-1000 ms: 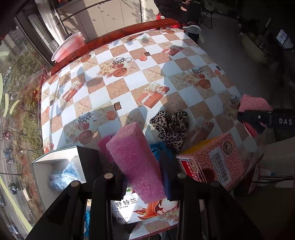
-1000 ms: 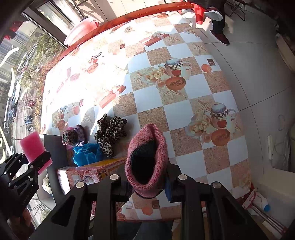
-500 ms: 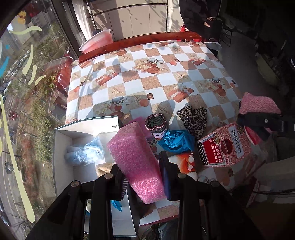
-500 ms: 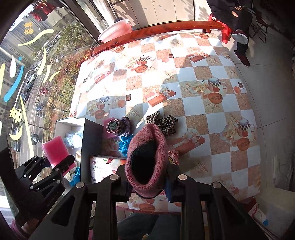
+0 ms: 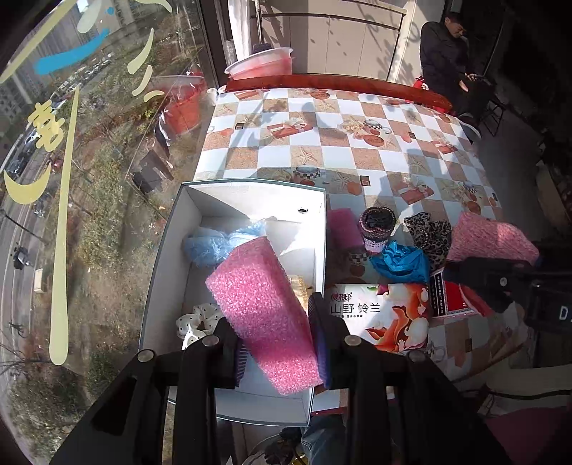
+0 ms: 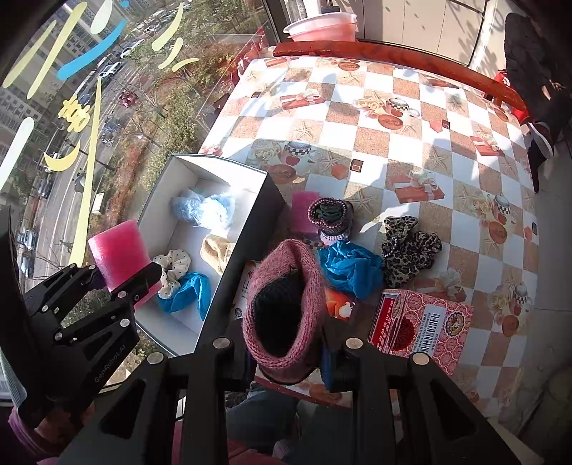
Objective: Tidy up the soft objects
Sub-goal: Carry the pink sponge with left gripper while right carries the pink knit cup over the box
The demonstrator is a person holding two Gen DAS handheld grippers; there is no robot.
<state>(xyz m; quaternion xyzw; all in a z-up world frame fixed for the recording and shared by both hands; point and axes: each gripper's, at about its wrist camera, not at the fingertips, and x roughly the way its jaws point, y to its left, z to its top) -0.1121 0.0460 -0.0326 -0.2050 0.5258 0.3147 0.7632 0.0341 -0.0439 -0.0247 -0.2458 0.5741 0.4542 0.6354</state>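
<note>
My left gripper (image 5: 277,331) is shut on a pink foam block (image 5: 262,311) and holds it above the open white box (image 5: 168,246); the block also shows in the right wrist view (image 6: 118,259). My right gripper (image 6: 286,357) is shut on a pink knitted hat (image 6: 286,307), held above the table's near edge. The box (image 6: 257,214) holds a light blue fluffy item (image 6: 203,211), a beige item (image 6: 216,252), a dotted scrunchie (image 6: 175,263) and a blue cloth (image 6: 187,293). On the table lie a small knitted hat (image 6: 330,214), a blue cloth (image 6: 352,266) and a leopard scrunchie (image 6: 407,246).
A red patterned carton (image 6: 422,327) and a tissue pack (image 5: 379,314) lie at the table's near edge. A second pink foam piece (image 6: 304,207) lies beside the box. A window runs along the left. A pink basin (image 6: 321,27) stands past the far edge. A seated person (image 5: 447,57) is far right.
Both grippers have swung left. My left gripper has carried the foam block from over the table items to above the open box. The right gripper has followed with the pink hat.
</note>
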